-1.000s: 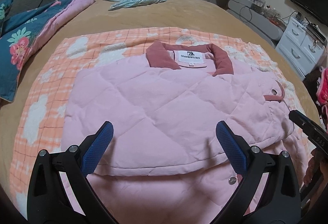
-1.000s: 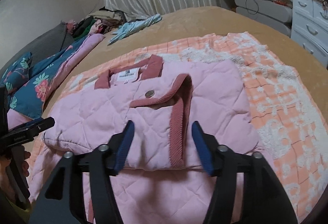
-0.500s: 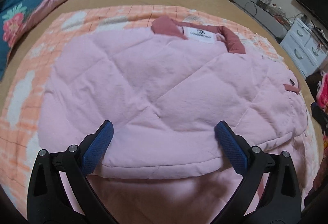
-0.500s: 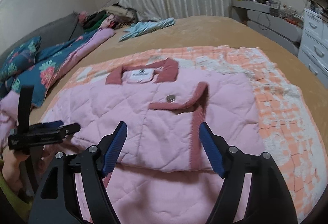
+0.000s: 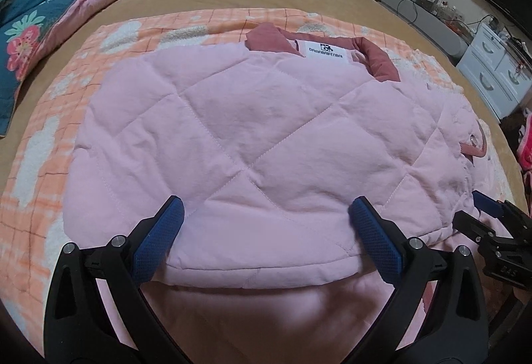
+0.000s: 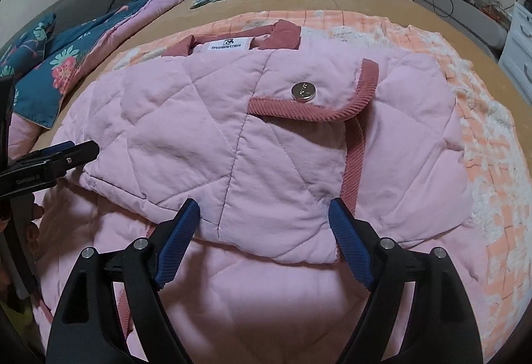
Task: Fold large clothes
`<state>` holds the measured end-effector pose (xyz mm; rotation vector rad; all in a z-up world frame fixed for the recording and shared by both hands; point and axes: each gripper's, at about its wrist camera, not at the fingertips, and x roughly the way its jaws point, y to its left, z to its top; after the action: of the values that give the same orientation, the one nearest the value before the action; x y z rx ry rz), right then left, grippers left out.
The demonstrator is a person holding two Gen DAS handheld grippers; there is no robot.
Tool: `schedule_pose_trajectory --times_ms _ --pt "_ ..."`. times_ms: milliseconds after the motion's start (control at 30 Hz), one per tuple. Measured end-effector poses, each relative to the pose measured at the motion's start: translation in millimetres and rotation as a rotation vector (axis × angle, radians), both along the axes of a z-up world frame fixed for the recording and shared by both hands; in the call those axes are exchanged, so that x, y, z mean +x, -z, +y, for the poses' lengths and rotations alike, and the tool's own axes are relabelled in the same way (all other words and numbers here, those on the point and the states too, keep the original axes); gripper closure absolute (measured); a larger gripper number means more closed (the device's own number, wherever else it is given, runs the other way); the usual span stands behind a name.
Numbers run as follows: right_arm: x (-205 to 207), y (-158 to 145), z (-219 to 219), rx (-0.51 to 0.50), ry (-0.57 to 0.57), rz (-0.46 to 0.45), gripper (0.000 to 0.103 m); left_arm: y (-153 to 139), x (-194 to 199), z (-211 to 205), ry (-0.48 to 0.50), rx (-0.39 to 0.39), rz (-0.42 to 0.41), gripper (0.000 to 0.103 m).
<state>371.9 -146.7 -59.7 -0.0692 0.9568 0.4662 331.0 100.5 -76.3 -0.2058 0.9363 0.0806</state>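
Over the folded jacket, both grippers' fingers spread wide, gripping nothing.

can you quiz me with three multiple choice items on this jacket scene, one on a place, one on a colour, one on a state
1. Where does the pink quilted jacket lie?
A. on the orange checked blanket
B. on the white dresser
C. on the floor

2. What colour is the jacket's collar?
A. navy
B. dusty red
C. green

3. How do the jaws of the left gripper and right gripper stand?
A. both shut on the hem
B. one open, one shut
C. both open, holding nothing

Answers: 1 A, the blanket shows around the jacket's edges on the bed; 2 B, the collar beside the white label is dusty red; 3 C, in each wrist view the blue pads stand wide apart over the folded edge with no fabric pinched.
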Motion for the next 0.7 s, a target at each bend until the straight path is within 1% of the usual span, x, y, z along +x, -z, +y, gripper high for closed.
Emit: schedule_pose_trajectory --times_ms 133,267,333,367,567,700 --pt "0.1 0.4 0.8 0.0 0.0 -0.008 0.024 -3.8 -3.5 -0.8 -0.005 0.008 0.005 0.008" --pt "-3.7 -7.9 -1.1 0.004 0.004 -0.011 0.022 -10.7 -10.2 -1.3 -0.008 0.007 0.01 0.008" --pt "-6.7 -14.3 -1.5 0.002 0.002 -0.018 0.017 -13.5 -12.5 -1.0 -0.009 0.004 0.012 0.008" --pt "-8.4 -17.2 -1.7 -0.002 0.006 -0.026 0.013 -15.1 -14.4 -0.9 -0.009 0.003 0.013 0.008" --pt "-13.4 -31.3 -9.3 0.03 0.024 -0.045 0.007 -23.1 -22.7 -3.2 -0.007 -0.002 0.015 0.008" --pt "-18.6 -40.0 -11.9 0.038 0.021 -0.065 0.006 -28.8 -27.1 -4.3 -0.009 -0.01 0.019 0.008"
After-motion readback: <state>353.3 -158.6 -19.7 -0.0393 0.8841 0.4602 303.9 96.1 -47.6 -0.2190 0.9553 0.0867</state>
